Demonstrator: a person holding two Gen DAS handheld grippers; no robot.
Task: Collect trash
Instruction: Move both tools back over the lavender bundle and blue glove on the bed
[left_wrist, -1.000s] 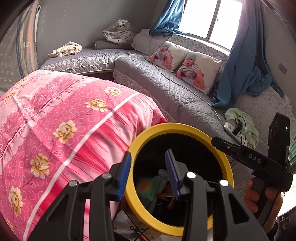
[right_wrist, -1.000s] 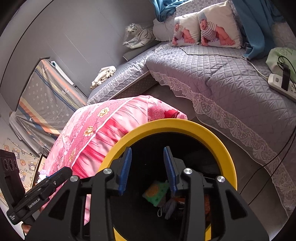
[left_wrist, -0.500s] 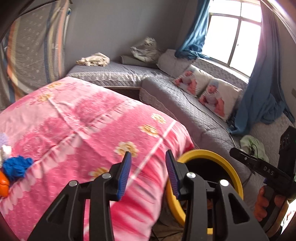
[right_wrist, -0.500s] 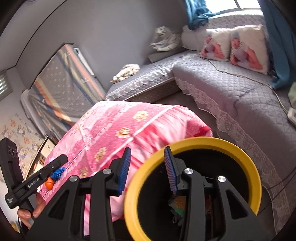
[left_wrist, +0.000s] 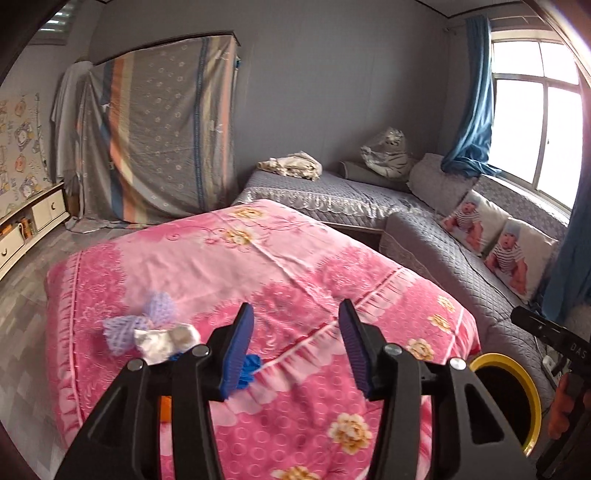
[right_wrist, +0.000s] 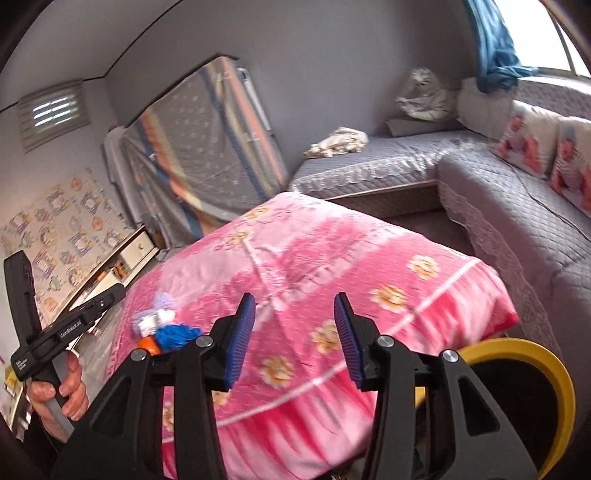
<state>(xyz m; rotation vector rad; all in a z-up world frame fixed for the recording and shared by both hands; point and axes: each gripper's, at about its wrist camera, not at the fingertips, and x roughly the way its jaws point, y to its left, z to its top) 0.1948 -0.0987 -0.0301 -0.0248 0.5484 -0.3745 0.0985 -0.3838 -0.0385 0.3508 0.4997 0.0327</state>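
- Trash sits in a small cluster near the left edge of the pink floral quilt (left_wrist: 295, 266): two lilac foam nets (left_wrist: 147, 317), a crumpled white wad (left_wrist: 164, 339) lying against them, a blue knit scrap (left_wrist: 248, 365) and an orange bit (right_wrist: 147, 345) mostly hidden behind my left gripper (left_wrist: 295, 339).
- Left gripper: jaws spread, nothing between them, hanging over the quilt just right of the pile.
- Right gripper (right_wrist: 291, 332): jaws also spread & empty, further from the pile, over the quilt's middle.
- Yellow-rimmed bin (right_wrist: 517, 354) stands low beside the quilt's right corner, well apart from the pile.
- Handling, my guess: all of it v. light & soft. Foam nets will squash to nothing, so close fully; they're springy & may pop out of a shallow pinch.
- White wad looks like tissue or wrapper: take it across the thick middle, not a loose corner, or it'll tear/unfold.
- Blue scrap is fuzzy, good friction on the ribbed pads (left_wrist: 236, 354); grab the bulk of it.
- Orange bit: can't tell if hard or soft, too hidden.
- Risk: quilt is soft, so jaws pushed down too far will snag fabric w/ the trash. Items touch, so one pinch may drag a neighbour along.
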